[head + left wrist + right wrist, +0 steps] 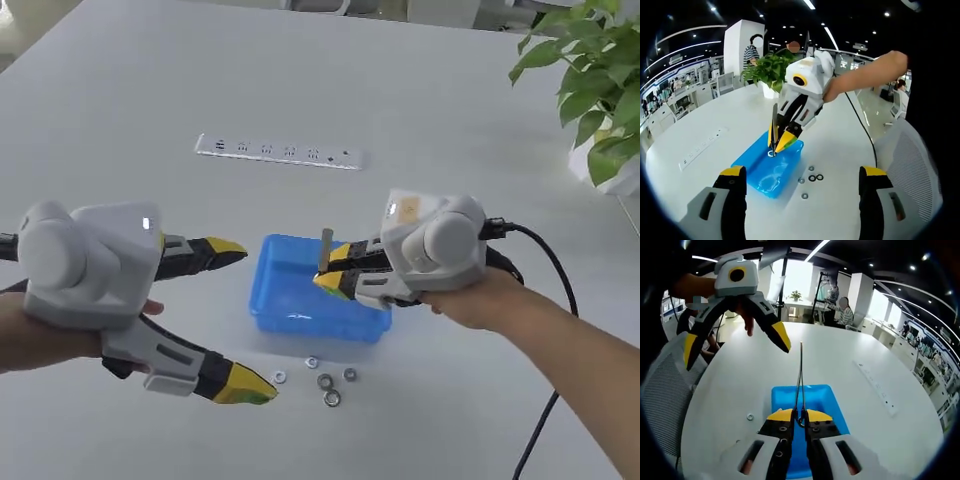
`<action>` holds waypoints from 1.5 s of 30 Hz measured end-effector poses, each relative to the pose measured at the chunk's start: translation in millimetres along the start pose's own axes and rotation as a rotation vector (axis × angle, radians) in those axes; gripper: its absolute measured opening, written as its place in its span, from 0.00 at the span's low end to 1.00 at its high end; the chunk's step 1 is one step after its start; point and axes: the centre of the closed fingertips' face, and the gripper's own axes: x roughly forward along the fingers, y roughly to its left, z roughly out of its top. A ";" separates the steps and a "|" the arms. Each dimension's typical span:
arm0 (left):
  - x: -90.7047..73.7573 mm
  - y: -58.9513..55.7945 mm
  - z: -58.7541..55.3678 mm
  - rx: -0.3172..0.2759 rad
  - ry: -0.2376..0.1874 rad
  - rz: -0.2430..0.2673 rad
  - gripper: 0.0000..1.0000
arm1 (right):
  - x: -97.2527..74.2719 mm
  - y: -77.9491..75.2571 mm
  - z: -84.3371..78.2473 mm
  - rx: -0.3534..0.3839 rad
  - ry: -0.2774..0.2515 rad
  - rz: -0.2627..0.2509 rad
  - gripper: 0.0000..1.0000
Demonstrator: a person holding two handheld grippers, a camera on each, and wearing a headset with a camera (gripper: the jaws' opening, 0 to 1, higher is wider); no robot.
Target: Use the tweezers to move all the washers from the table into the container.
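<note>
My right gripper (335, 278) is shut on the grey tweezers (326, 248), whose back end sticks up. It hovers over the blue container (290, 310). In the left gripper view a washer (771, 153) sits at the tweezers' (774, 122) lower tip, just below the right gripper (782, 142) and above the container (757, 172). Several washers (327, 381) lie loose on the table in front of the container. My left gripper (240, 318) stands open to the left with nothing in it. In the right gripper view the tweezers (800, 375) rise from my shut gripper (800, 416).
A white power strip (278, 152) lies farther back on the white table (420, 120). A potted plant (595, 90) stands at the right edge. A black cable (560, 300) trails from the right gripper. One washer (750, 416) lies beside the container (827, 400).
</note>
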 end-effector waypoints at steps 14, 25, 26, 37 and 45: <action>6.0 11.9 2.0 -0.016 -0.015 -0.009 0.98 | 18.8 -5.8 -33.2 0.031 0.040 0.035 0.09; 15.9 27.5 0.9 0.028 -0.004 -0.012 0.79 | 27.2 -3.7 -44.6 0.068 0.040 0.055 0.09; 18.1 28.4 2.0 0.032 -0.006 -0.020 0.77 | 27.8 -2.7 -46.1 0.072 0.040 0.058 0.09; 38.9 38.1 14.8 0.079 -0.015 -0.065 0.59 | 29.0 3.3 -52.9 0.074 0.049 0.068 0.09; 55.6 49.6 20.7 0.121 -0.003 -0.087 0.39 | 30.4 3.3 -51.9 0.067 0.041 0.077 0.09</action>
